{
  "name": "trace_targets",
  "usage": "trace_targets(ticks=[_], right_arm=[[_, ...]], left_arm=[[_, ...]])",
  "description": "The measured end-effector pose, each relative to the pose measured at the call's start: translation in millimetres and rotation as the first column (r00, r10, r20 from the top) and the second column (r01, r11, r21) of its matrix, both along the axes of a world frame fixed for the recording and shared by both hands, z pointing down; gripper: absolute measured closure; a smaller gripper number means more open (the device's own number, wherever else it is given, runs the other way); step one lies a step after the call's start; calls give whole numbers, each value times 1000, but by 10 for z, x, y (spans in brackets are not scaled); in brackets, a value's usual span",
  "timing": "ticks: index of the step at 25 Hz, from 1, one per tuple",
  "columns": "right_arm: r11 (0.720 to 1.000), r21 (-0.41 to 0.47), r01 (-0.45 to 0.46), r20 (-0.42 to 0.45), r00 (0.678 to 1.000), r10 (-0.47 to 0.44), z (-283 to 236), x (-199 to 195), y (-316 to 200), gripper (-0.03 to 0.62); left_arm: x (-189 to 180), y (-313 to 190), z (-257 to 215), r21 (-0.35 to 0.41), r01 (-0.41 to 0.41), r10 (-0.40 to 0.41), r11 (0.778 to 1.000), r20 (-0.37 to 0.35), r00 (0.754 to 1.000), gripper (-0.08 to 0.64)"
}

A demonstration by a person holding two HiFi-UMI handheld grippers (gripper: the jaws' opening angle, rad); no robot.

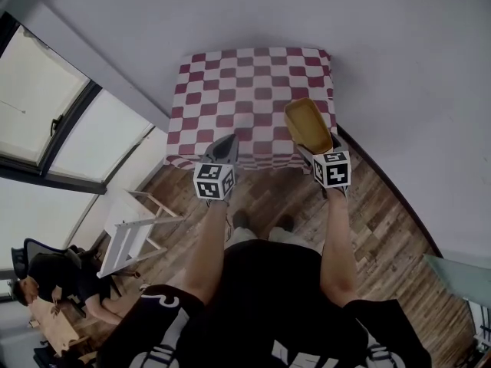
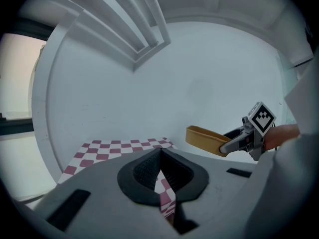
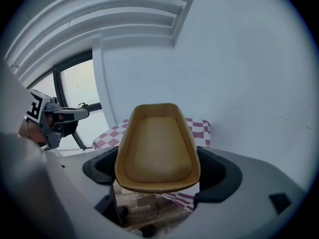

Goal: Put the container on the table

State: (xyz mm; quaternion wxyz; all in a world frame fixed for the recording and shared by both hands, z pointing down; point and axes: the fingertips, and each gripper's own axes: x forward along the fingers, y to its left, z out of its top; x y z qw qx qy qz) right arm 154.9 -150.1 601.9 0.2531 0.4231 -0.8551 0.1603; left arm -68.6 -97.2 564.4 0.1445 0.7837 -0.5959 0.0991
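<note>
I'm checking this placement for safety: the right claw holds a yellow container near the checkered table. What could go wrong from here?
1. The right claw grips the container only at its near end, so it could tilt or slip.
2. It hangs near the front right corner of the table; released there, it might tip off the edge.

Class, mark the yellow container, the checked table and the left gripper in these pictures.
container (image 3: 157, 151), right gripper view, on its inside floor.
table (image 1: 245, 83), head view, on the bare middle of its checked top.
left gripper (image 2: 160, 152), left gripper view, where its fingertips meet.
</note>
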Motion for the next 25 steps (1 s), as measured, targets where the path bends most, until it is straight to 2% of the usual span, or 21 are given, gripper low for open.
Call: trace_targets(ticks=[25], right_arm=[[999, 17, -36, 45, 998, 35, -20, 527, -161, 114]], left_arm=[[513, -209, -59, 11, -38, 37, 999, 55, 998, 535]])
